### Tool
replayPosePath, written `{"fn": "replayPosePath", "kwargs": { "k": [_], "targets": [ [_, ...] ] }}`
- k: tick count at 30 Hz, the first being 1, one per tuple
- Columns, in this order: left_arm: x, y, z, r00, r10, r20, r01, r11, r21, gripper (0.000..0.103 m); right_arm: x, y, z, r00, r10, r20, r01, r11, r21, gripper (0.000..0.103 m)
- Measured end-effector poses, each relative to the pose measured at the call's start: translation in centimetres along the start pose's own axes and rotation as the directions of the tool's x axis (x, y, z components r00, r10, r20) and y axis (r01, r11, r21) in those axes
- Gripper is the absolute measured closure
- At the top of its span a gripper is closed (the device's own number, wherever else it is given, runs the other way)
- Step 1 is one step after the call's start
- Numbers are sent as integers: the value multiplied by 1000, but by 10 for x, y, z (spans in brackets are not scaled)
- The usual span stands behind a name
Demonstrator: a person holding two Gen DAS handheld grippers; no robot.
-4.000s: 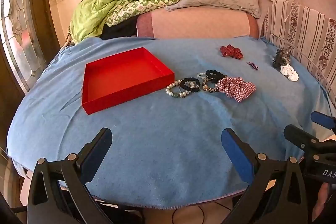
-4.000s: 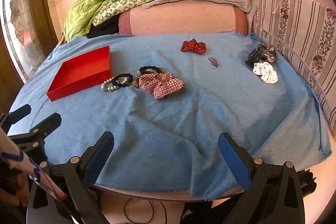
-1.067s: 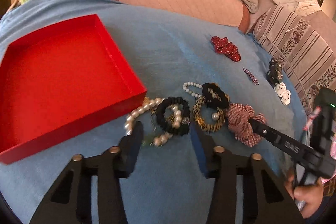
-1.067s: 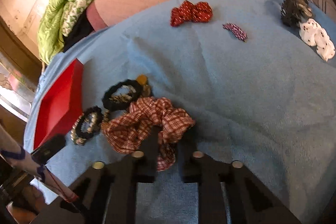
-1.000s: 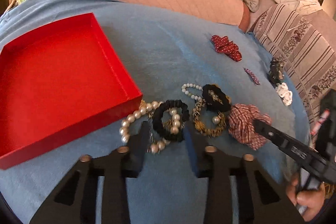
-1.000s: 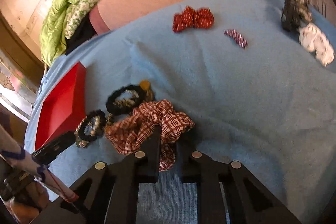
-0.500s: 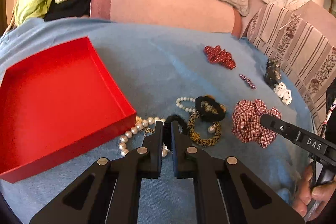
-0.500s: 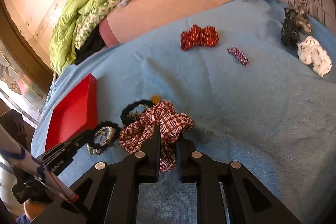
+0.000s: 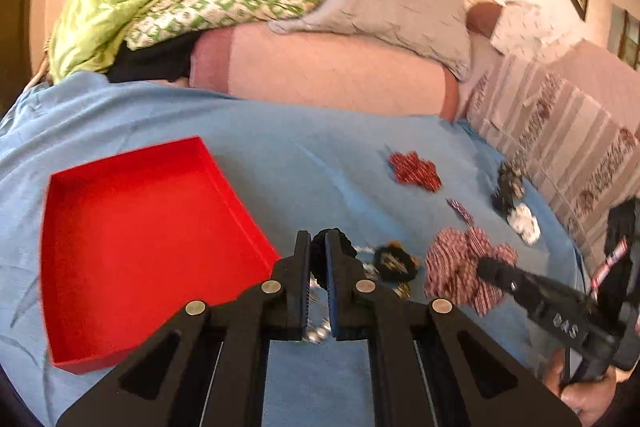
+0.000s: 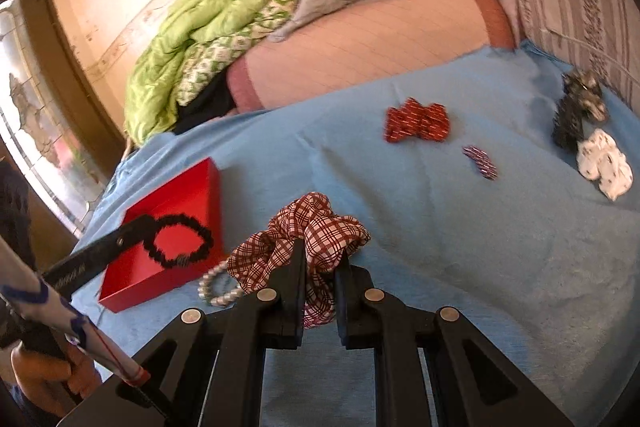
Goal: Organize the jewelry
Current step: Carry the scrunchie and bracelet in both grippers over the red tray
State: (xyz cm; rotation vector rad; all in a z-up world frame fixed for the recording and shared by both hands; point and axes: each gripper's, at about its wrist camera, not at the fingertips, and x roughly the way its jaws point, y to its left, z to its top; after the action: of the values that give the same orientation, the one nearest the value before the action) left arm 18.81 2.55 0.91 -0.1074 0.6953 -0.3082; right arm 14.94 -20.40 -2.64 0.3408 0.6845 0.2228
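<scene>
Blue cloth-covered table [image 9: 280, 155]: work surface.
Shallow square red cardboard tray [image 9: 132, 239]: destination, nothing visible inside.
Red-and-white plaid fabric scrunchie [image 10: 308, 231]: pinched in right gripper [image 10: 320, 267], jaws nearly closed on its folds, apparently lifted beside the tray.
Black beaded elastic bracelet [image 10: 180, 241]: dangling from left gripper [image 9: 318, 247], jaws pressed together on it, hanging over the tray.
White pearl bracelet [image 10: 218, 287]: lying beside the tray.
Step, judged: carrying both items; next, lower and release inside the tray.

One red tray [image 10: 200, 187]; two bows: red [image 10: 416, 125], white [image 10: 606, 169]; one plaid scrunchie [image 10: 308, 227]; one pearl bracelet [image 10: 220, 291].
</scene>
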Motion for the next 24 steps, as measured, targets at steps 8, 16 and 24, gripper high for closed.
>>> {"fn": "replayPosePath", "kwargs": {
  "k": [8,16,24],
  "targets": [
    [-5,67,30,997,76,35,-71,990,-126,96,17,53,19,997,59,-40,-62,996,-65,90],
    [10,138,48,989,150,13,-145,971,-189,96,57,117,47,990,114,-87,-123,985,-119,90],
    [37,190,39,986,154,-60,-164,948,-272,96,120,176,65,980,114,-164,-138,980,-142,90]
  ]
}}
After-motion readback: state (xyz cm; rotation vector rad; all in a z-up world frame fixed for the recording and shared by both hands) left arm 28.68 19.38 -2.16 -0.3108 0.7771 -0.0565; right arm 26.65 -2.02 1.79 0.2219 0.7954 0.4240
